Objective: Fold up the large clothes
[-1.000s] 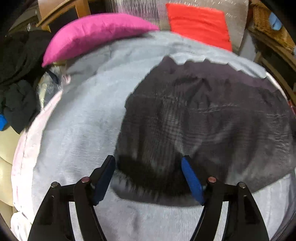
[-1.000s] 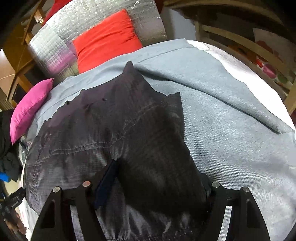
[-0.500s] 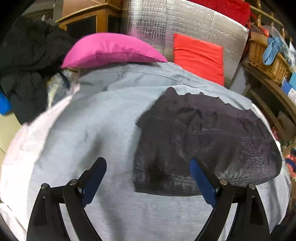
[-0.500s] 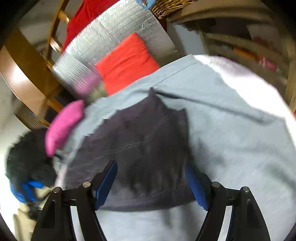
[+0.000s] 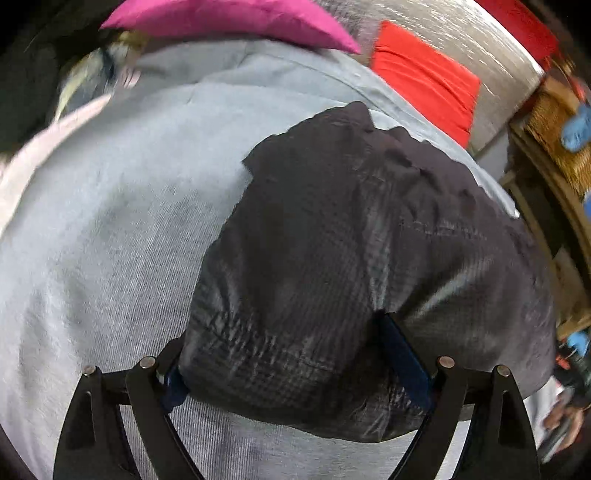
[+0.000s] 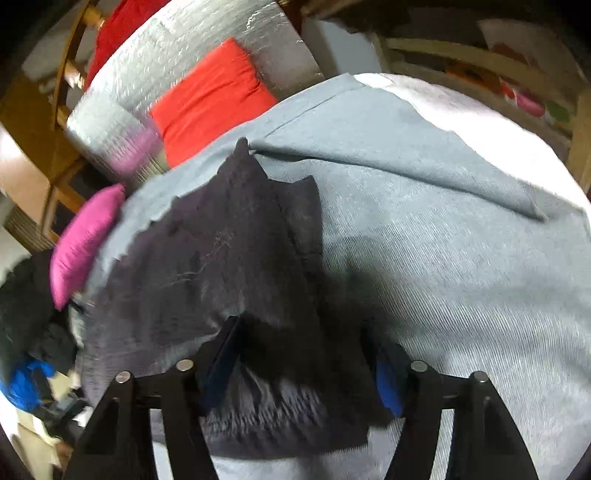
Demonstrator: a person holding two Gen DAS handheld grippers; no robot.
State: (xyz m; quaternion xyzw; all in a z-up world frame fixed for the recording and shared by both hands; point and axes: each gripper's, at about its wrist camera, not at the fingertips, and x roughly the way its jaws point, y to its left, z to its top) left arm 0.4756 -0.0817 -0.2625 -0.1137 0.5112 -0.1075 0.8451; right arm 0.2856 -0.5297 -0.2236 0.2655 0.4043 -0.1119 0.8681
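A dark grey garment (image 5: pixel 351 221) lies flat on a pale blue sheet (image 5: pixel 110 240) that covers a bed. My left gripper (image 5: pixel 284 339) stands wide over the garment's near left corner. Its left finger is tucked at the cloth's edge and its right blue pad (image 5: pixel 402 354) dents the fabric from above. In the right wrist view the same garment (image 6: pixel 221 258) has its near right corner between the jaws of my right gripper (image 6: pixel 301 332). Those jaws are closing, the left finger sunk into a fold, the right pad (image 6: pixel 384 384) beside the cloth's edge.
A pink pillow (image 5: pixel 229 14) and a red cushion (image 5: pixel 424 77) lie at the bed's far end against a silver foil mat (image 6: pixel 184 44). A dark clothes pile (image 6: pixel 26 302) lies off the left side. A wicker basket (image 5: pixel 554 122) and wooden rails (image 6: pixel 480 55) stand on the right.
Half a second ago both grippers were drawn back from the garment; now both are down at its near edge. The left jaws stand wider than at first, the right jaws narrower.
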